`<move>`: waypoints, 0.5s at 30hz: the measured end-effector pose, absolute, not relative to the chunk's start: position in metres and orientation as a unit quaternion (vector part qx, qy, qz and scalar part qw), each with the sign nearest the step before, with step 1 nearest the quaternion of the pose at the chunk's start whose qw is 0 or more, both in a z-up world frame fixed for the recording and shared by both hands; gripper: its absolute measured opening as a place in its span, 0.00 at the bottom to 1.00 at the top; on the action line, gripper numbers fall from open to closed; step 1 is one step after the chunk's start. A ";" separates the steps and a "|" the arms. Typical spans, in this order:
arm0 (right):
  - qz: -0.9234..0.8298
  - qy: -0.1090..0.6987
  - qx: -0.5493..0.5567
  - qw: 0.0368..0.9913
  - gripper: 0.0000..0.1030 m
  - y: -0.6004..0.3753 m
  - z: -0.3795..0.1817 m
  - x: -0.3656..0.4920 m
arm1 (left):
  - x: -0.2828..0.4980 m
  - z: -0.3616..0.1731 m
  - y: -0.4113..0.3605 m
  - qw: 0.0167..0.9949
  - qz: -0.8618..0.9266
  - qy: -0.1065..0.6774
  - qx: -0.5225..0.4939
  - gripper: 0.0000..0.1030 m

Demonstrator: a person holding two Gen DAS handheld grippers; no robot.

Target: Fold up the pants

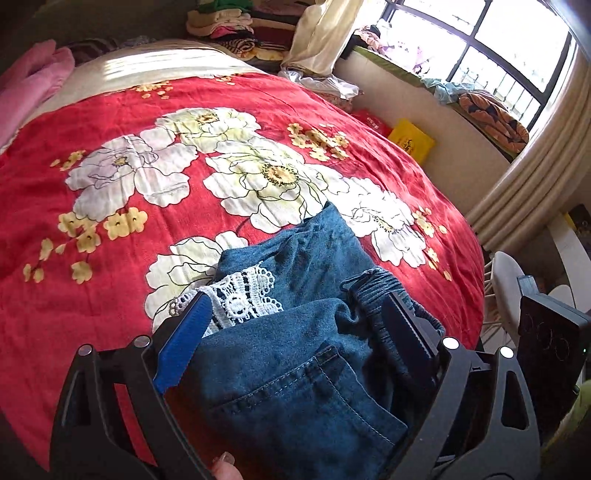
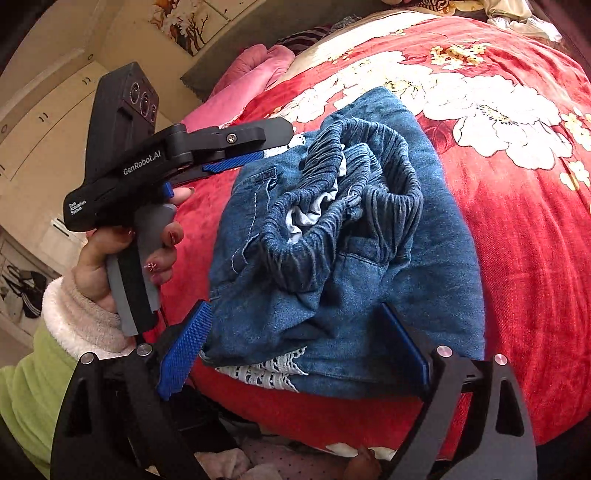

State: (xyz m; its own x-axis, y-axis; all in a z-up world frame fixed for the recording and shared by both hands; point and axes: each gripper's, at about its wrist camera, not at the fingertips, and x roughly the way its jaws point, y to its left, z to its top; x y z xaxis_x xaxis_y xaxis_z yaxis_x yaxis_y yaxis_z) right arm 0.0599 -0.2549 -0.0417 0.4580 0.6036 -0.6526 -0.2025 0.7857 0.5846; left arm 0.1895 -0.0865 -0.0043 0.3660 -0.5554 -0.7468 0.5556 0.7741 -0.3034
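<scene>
Blue denim pants (image 1: 295, 314) with white lace trim (image 1: 243, 295) lie bunched on the red floral bedspread (image 1: 147, 155). My left gripper (image 1: 295, 325) is open, its fingers spread on either side of the pants over a back pocket. In the right wrist view the pants (image 2: 351, 229) form a folded heap with the gathered elastic waistband (image 2: 354, 192) on top. My right gripper (image 2: 295, 343) is open at the heap's near edge, above the lace (image 2: 273, 369). The left gripper (image 2: 251, 147) shows at the heap's far left side.
Pink bedding (image 1: 33, 81) lies at the bed's head. Stacked clothes (image 1: 236, 26) sit beyond the bed. A window ledge with fabrics (image 1: 487, 110) and a yellow bag (image 1: 410, 140) are to the right. The bed edge (image 2: 332, 424) is just below my right gripper.
</scene>
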 end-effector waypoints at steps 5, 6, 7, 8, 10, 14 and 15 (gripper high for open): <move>0.252 0.451 0.228 0.826 0.59 -0.248 -0.044 0.069 | 0.193 -0.016 -0.075 0.806 -0.355 0.473 -0.012 0.33; 0.254 0.453 0.230 0.823 0.51 -0.246 -0.046 0.073 | 0.192 -0.017 -0.072 0.804 -0.360 0.473 -0.011 0.32; 0.258 0.454 0.236 0.820 0.48 -0.245 -0.047 0.073 | 0.191 -0.018 -0.069 0.802 -0.365 0.473 -0.010 0.30; 0.263 0.455 0.242 0.816 0.45 -0.242 -0.048 0.074 | 0.189 -0.018 -0.065 0.801 -0.369 0.472 -0.008 0.26; 0.272 0.451 0.245 0.814 0.39 -0.236 -0.047 0.075 | 0.189 -0.020 -0.058 0.800 -0.368 0.474 -0.002 0.16; 0.308 0.434 0.282 0.799 0.36 -0.226 -0.039 0.079 | 0.191 -0.015 -0.040 0.807 -0.362 0.467 -0.003 0.10; 0.312 0.428 0.282 0.800 0.36 -0.223 -0.037 0.080 | 0.191 -0.014 -0.036 0.810 -0.358 0.464 -0.003 0.10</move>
State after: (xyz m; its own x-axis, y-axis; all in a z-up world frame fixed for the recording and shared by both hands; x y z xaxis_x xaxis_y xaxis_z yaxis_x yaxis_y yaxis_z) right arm 0.0801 -0.2234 -0.0373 0.4396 0.7400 -0.5090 -0.2582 0.6469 0.7175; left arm 0.1915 -0.0365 -0.0136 0.3133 -0.5835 -0.7493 0.5780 0.7432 -0.3370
